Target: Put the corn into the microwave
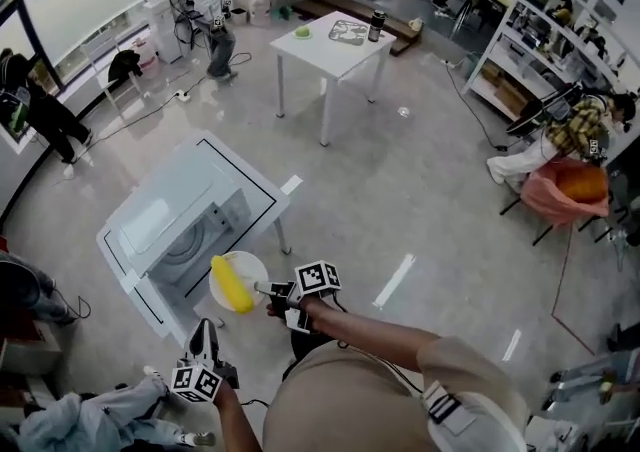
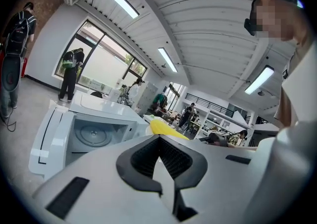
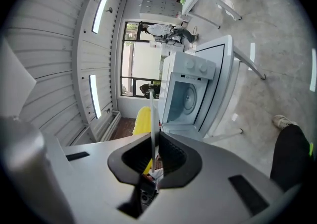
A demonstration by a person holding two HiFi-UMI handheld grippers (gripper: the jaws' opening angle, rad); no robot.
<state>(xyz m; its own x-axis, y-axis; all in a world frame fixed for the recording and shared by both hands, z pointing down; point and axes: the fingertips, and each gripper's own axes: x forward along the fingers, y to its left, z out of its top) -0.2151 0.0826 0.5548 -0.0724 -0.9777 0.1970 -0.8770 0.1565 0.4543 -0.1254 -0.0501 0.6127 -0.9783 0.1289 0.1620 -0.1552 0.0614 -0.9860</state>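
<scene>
A yellow corn cob lies on a white plate. My right gripper is shut on the plate's rim and holds it just in front of the white microwave, whose door stands open with the glass turntable showing. In the right gripper view the plate's edge runs as a thin white line between the jaws, with the corn to its left and the microwave's cavity beyond. My left gripper hangs lower left, shut and empty; its view shows the corn and the microwave ahead.
The microwave stands on a white table with a black border line. A second white table with a green object and a bottle stands farther back. People stand and sit around the room; shelving lines the right side.
</scene>
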